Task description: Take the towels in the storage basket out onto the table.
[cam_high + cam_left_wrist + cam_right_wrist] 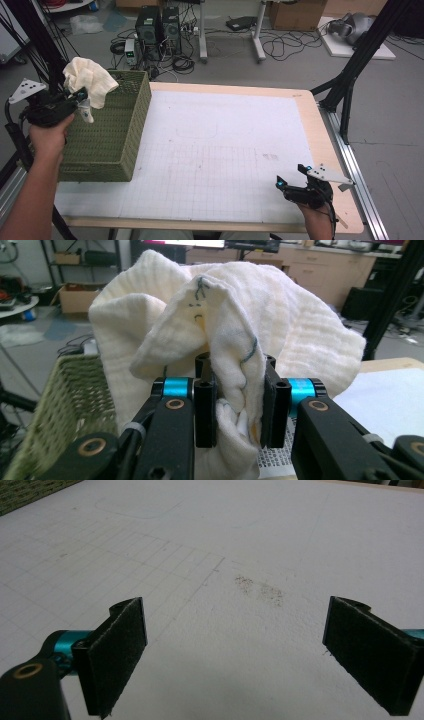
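Cloth (86, 79) hangs bunched in the left gripper (81, 95), clamped tight above the green wicker basket (112, 131). Right gripper (292, 176) rests released over the white mat (220, 150). Next move, likely: carry the cloth over and lay it on the mat.

Table (320, 130), gridded mat (225, 150), green basket (115, 145)

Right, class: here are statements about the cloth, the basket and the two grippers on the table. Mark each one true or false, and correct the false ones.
1. The left gripper is clamped on a cream cloth. True.
2. The cloth lies flat on the white mat. False: it is held in the air above the green woven basket.
3. The right gripper has its jaws wide apart with nothing between them. True.
4. The basket stands at the right edge of the table. False: it stands at the left edge.
5. The right gripper is over the white mat. True.
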Tool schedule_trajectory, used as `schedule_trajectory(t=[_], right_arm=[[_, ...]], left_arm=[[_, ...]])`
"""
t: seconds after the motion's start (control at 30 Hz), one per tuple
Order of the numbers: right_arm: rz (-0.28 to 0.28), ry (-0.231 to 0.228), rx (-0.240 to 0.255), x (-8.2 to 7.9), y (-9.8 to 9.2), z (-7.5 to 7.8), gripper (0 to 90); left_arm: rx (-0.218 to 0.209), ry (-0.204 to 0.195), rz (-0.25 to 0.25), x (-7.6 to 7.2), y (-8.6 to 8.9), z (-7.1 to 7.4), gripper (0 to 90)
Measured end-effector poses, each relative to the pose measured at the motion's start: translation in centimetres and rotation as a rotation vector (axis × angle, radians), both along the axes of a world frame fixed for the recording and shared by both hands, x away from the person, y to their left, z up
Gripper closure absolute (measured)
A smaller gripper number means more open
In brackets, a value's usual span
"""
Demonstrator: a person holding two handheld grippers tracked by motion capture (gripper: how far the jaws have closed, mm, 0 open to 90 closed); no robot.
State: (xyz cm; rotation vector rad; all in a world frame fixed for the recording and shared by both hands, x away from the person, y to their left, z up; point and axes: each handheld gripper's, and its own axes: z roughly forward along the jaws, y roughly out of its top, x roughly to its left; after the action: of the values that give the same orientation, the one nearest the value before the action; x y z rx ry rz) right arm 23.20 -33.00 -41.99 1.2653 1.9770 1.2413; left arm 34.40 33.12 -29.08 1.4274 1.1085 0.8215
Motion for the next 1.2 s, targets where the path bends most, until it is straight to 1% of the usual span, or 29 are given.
schedule_trajectory(t=[0.07,0.1,0.2,0.37,0.43,0.57,0.67,0.77,0.9,1.03,1.2], right_arm=[[0.003,-0.005,-0.003,0.0,-0.1,0.0,9.7],[0.003,-0.005,-0.003,0.0,-0.1,0.0,9.7],[0.000,0.002,0.009,0.0,0.0,0.0,9.7],[0.005,0.001,0.011,0.0,0.1,0.1,9.7],[0.007,-0.002,0.010,0.1,0.1,0.1,9.7],[0.008,-0.002,0.009,0.0,0.2,0.1,9.7],[0.010,-0.005,0.008,0.1,0.2,0.1,9.7],[0.010,-0.006,0.010,0.1,0.2,0.2,9.7],[0.010,-0.009,0.009,0.0,0.3,0.2,9.7],[0.014,-0.008,0.005,0.1,0.4,0.2,9.7],[0.018,-0.010,0.002,0.1,0.5,0.2,9.7]], left_arm=[[-0.005,-0.010,-0.023,-0.1,-0.6,0.2,73.1],[-0.002,-0.019,-0.041,-0.2,-1.1,0.4,73.1],[-0.011,-0.038,-0.099,-0.5,-2.4,0.8,73.1],[-0.016,-0.075,-0.185,-1.1,-5.0,1.6,73.0],[-0.008,-0.086,-0.213,-1.3,-6.0,1.9,73.0],[-0.001,-0.092,-0.269,-1.6,-8.1,1.9,72.9],[-0.009,-0.101,-0.300,-1.9,-9.4,1.6,72.8],[-0.014,-0.096,-0.337,-2.1,-10.8,1.2,72.8],[0.001,-0.075,-0.389,-2.1,-12.7,0.6,72.8],[0.005,-0.059,-0.440,-2.4,-14.7,-0.2,72.7],[0.035,-0.033,-0.501,-2.7,-17.3,-1.5,72.7]])
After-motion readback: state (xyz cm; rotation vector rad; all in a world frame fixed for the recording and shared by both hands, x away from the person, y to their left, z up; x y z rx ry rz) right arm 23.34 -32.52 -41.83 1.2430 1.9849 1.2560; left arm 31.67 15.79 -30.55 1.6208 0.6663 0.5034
